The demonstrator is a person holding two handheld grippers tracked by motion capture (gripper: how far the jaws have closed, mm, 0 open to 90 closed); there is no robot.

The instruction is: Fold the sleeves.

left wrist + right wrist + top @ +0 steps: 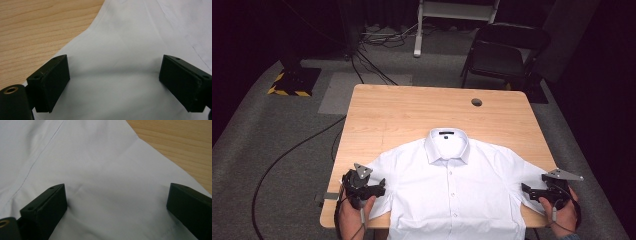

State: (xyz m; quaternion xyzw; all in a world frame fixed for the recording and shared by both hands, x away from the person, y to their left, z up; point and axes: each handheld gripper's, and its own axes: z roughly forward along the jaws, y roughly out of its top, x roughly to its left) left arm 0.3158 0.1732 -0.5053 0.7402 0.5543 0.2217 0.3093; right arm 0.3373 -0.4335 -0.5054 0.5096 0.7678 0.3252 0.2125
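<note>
A white button-up shirt [452, 190] lies flat and face up on the wooden table [412, 110], collar toward the far side. My left gripper [379, 189] rests at the shirt's left sleeve, jaws wide apart. In the left gripper view the white sleeve [115, 72] spreads between the open jaws of my left gripper [114, 83]. At the shirt's right sleeve sits my right gripper [528, 190], also open. The right gripper view has sleeve fabric [110, 195] lying between the spread jaws of my right gripper [117, 207]. Neither gripper pinches cloth.
A round cable hole [476, 102] is in the table near its far right corner. A black chair [502, 52] stands behind the table. Cables [292, 155] run across the grey floor on the left. The shirt's hem hangs at the near table edge.
</note>
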